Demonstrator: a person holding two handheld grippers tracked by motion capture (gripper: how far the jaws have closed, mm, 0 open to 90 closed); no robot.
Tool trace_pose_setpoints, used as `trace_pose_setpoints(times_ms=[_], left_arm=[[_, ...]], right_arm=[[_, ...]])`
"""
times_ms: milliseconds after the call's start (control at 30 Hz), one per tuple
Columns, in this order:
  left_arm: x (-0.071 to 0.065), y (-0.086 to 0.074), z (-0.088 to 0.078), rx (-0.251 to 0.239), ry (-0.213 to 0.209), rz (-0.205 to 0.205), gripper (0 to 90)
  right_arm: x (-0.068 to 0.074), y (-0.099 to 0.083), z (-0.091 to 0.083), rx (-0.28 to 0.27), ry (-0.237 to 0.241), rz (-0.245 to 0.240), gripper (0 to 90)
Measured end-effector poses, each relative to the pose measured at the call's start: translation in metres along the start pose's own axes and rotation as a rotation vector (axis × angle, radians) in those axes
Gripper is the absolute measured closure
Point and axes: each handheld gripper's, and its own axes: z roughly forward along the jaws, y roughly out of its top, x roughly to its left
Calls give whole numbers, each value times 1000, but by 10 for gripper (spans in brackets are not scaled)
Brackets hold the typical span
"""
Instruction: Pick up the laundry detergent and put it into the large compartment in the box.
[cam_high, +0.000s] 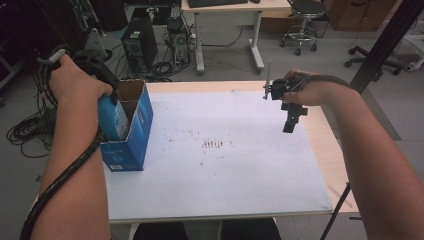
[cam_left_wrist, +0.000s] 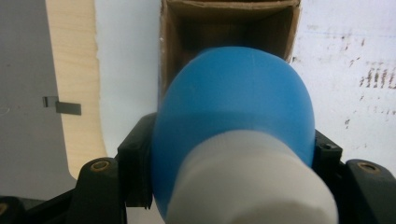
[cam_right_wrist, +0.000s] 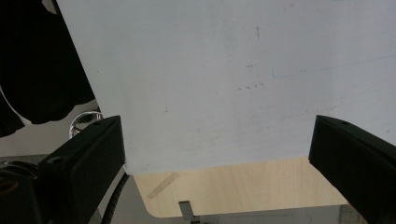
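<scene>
One gripper (cam_left_wrist: 233, 154) clamps bottle (cam_left_wrist: 233, 107); other gripper (cam_right_wrist: 219, 154) gapes.

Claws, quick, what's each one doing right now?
Left claw: closed on the blue bottle, at the open blue box.
Right claw: open, holding nothing, above the white sheet.

A carton (cam_high: 132, 127) stands open at the tabletop's (cam_high: 225, 190) left edge, a bottle (cam_high: 112, 117) partway inside its mouth; the right claw (cam_high: 290, 120) hangs above the tabletop's right side.
</scene>
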Motion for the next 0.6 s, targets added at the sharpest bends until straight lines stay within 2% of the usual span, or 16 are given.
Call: trace_pose_setpoints(times_ms=[333, 600], left_arm=[[0, -1, 19, -8, -3, -3, 363], [0, -1, 40, 7, 2, -1, 363]], right_arm=[[0, 2, 2, -2, 2, -7, 34], [1, 5, 3, 5, 5, -10, 34]])
